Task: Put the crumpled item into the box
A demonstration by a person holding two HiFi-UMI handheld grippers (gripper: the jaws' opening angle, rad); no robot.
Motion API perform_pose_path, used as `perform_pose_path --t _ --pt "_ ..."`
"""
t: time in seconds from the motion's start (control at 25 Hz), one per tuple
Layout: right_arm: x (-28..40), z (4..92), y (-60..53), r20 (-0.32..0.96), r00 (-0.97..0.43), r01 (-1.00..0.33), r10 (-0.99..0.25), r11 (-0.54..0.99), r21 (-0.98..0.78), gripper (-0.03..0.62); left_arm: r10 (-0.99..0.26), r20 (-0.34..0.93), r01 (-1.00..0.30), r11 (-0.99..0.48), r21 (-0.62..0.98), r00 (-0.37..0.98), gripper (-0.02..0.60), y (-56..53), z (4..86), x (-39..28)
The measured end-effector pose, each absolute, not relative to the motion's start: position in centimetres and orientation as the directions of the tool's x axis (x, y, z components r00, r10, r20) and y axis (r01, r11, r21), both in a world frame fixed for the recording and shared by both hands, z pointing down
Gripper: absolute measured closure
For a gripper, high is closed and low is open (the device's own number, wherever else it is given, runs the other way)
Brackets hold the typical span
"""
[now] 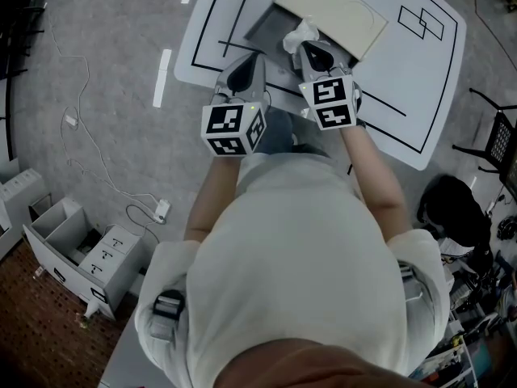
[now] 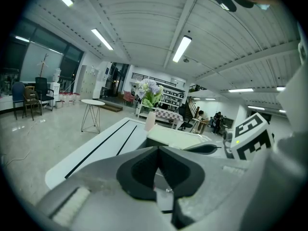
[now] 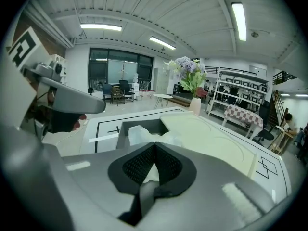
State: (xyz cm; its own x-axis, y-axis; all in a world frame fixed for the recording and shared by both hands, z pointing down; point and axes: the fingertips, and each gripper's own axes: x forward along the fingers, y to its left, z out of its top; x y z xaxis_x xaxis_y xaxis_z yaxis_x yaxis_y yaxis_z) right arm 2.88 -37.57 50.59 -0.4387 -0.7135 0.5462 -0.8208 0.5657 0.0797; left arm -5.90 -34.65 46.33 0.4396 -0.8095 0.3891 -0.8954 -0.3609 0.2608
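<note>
My main worry is the release. The right hand-held gripper (image 1: 313, 52) has its jaws closed on the crumpled item (image 1: 300, 35), a white wad bulging just ahead of the tips. In the head view that wad sits at the near edge of the box (image 1: 265, 27), not clearly over its middle. If I open here, I judge it could catch the rim and tumble back onto the worktop (image 1: 420, 79). It looks light and springy, so it might also cling to 1 pad or unfold over the wall. The cream lid (image 1: 333, 8) lies open ahead and to the right of this hand-held gripper, and drifting that way would drop the wad on the lid, not in the grey cavity. In the right gripper view only a thin strip of white shows between the pads, so the pinch may be shallow and let go early.

The right hand-held gripper reaches forward, roughly level, nose toward the box. The left hand-held gripper (image 1: 246, 69) hangs just to its left, short of the box. Its 2 jaws are pressed together on nothing, with the box ahead and to its right.
</note>
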Motion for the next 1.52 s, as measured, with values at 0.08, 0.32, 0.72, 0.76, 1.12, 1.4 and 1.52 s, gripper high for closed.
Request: perform_pose_path --t 0.08,0.32,0.72,0.76,1.12,1.4,1.52 --pt "2.9 50.7 -37.6 0.549 -0.44 -0.818 -0.71 0.569 0.08 0.592 -0.809 0.391 -0.896 -0.36 0.261 0.439 0.582 -34.8 46.4 -5.8" --pt "2.6 50.7 -37.5 0.543 -0.46 -0.811 -0.703 0.581 0.066 0.583 -0.814 0.387 -0.898 -0.356 0.258 0.434 0.583 -34.9 46.2 -5.7" --pt "2.6 50.0 -37.2 0.527 -0.476 -0.806 -0.704 0.589 0.059 0.549 -0.822 0.38 -0.902 -0.349 0.253 0.425 0.583 -34.3 45.8 -5.7" --pt "2.6 49.8 -37.1 0.526 -0.476 -0.806 -0.705 0.589 0.061 0.549 -0.823 0.378 -0.902 -0.349 0.253 0.424 0.583 -34.2 45.7 -5.7" --pt "2.7 48.5 -35.6 0.503 -0.474 -0.808 -0.723 0.584 0.077 0.549 -0.829 0.361 -0.901 -0.354 0.251 0.427 0.583 -32.7 44.9 -5.4" --pt "3.2 46.7 -33.8 0.469 -0.465 -0.825 -0.751 0.559 0.078 0.551 -0.835 0.343 -0.899 -0.36 0.251 0.43 0.583 -31.2 44.2 -5.4" --pt "3.6 45.8 -32.7 0.449 -0.453 -0.839 -0.77 0.538 0.077 0.562 -0.836 0.333 -0.895 -0.368 0.25 0.437 0.582 -30.4 43.8 -5.2"
